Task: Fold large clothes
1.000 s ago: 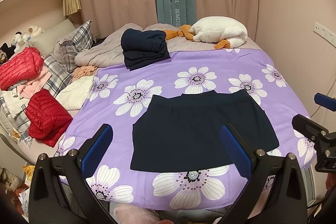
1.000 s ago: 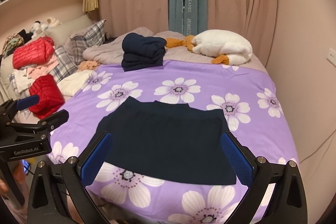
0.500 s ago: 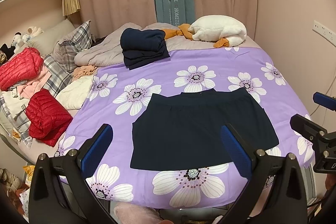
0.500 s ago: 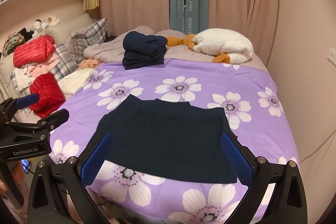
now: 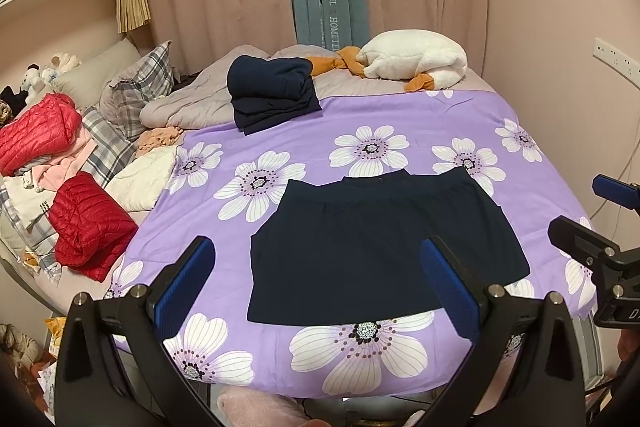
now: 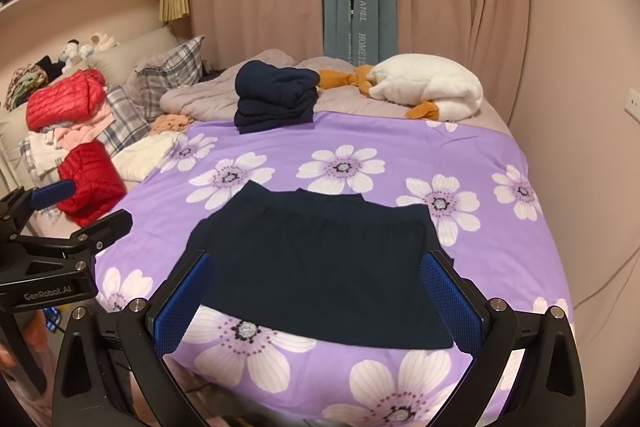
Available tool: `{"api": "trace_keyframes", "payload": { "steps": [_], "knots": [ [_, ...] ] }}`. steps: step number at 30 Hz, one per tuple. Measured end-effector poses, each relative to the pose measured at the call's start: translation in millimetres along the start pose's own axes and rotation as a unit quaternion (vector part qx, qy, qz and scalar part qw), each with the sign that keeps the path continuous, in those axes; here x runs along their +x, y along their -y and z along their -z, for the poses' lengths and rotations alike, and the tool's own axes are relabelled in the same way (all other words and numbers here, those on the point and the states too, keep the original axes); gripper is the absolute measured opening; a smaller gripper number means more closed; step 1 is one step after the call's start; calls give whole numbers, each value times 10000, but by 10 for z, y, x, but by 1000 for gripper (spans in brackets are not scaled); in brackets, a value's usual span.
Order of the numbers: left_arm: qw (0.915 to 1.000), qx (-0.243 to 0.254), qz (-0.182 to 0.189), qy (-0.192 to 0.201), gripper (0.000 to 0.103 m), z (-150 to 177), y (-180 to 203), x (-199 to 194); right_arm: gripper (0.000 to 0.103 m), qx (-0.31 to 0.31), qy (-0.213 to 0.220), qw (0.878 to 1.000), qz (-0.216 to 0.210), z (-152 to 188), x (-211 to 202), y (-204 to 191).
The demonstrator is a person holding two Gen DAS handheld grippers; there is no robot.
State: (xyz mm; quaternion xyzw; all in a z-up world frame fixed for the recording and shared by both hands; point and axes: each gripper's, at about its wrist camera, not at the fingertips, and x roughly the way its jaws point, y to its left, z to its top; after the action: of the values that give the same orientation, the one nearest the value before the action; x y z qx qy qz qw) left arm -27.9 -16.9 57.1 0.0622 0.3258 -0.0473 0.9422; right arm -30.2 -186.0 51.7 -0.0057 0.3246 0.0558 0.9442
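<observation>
A dark navy garment (image 5: 376,247) lies flat near the front edge of the purple flowered bedspread (image 5: 400,123); it also shows in the right wrist view (image 6: 324,267). My left gripper (image 5: 318,287) is open and empty, held above the bed's front edge before the garment. My right gripper (image 6: 316,299) is open and empty, also in front of the garment. Each gripper shows at the side of the other's view: the right one (image 5: 600,239) and the left one (image 6: 68,215).
A stack of folded navy clothes (image 5: 272,95) sits at the back of the bed. A white plush goose (image 5: 416,59) lies at the back right. Red jackets (image 5: 88,223), pillows and loose clothes pile up on the left. Curtains and a wall stand behind.
Both grippers have drifted slightly back and up, so the garment sits a little lower in view. Nothing was taken hold of.
</observation>
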Motion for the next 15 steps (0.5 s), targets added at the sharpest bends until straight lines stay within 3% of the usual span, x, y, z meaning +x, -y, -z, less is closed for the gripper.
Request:
{"api": "trace_keyframes", "payload": {
  "steps": [15],
  "knots": [
    [10000, 51, -7, -7, 103, -1, 19, 3, 102, -25, -35, 10000, -31, -29, 21, -57]
  ]
}}
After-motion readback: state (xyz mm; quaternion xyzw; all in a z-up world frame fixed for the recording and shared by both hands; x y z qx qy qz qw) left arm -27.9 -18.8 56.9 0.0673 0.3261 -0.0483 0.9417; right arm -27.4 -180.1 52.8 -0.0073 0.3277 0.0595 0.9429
